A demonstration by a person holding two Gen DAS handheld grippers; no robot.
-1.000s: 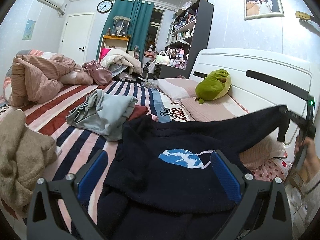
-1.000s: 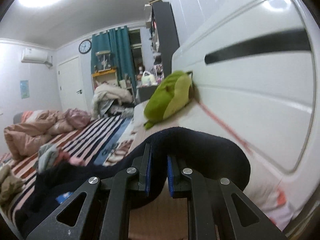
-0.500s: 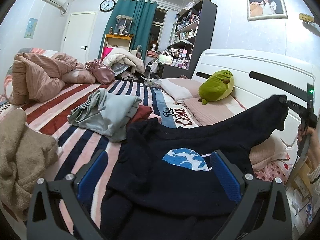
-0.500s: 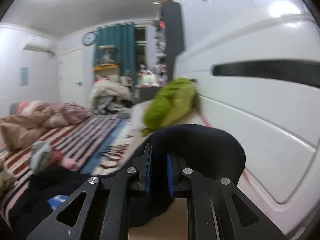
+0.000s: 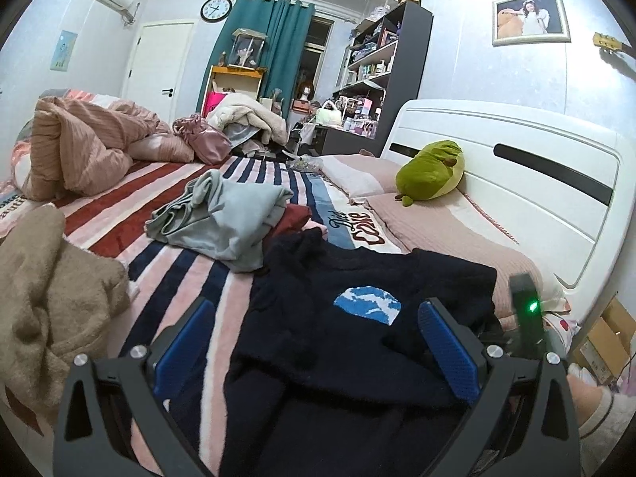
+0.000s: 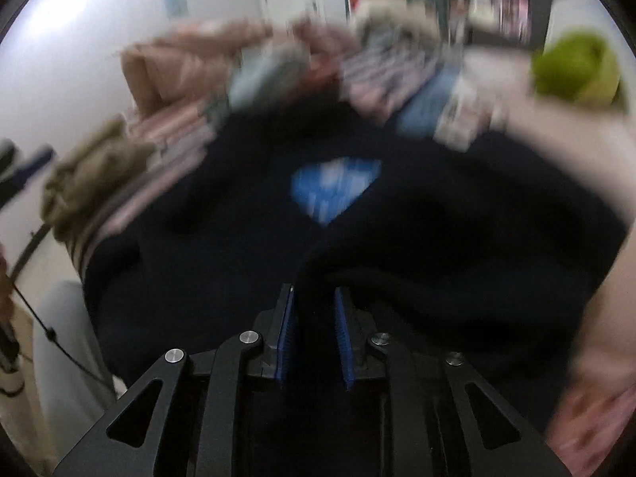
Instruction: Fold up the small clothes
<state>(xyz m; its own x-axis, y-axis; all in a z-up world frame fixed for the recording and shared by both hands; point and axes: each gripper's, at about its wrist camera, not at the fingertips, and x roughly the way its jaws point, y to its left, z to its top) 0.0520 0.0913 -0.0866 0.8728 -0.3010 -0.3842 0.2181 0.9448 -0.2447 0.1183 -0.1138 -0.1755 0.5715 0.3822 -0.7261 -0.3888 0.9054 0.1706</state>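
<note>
A dark navy sweater [image 5: 357, 342] with a blue and white round patch [image 5: 367, 304] lies on the striped bed. My left gripper [image 5: 314, 342] is open, its blue pads apart just above the sweater's lower part. My right gripper [image 6: 314, 318] is shut on a fold of the sweater's sleeve [image 6: 397, 262], which is brought in over the body near the patch [image 6: 334, 187]. The right wrist view is motion-blurred. The right gripper's body shows at the lower right of the left wrist view [image 5: 524, 318].
A grey garment [image 5: 222, 218] over a red one lies beyond the sweater. A tan fleece [image 5: 43, 310] is at the left, a pink quilt [image 5: 79, 147] far left. Pillows [image 5: 437, 226], a green plush [image 5: 431, 171] and the white headboard [image 5: 536, 183] are to the right.
My right gripper has swung the sleeve from out by the headboard down and in over the sweater's body. My left gripper has stayed open and nearly still.
</note>
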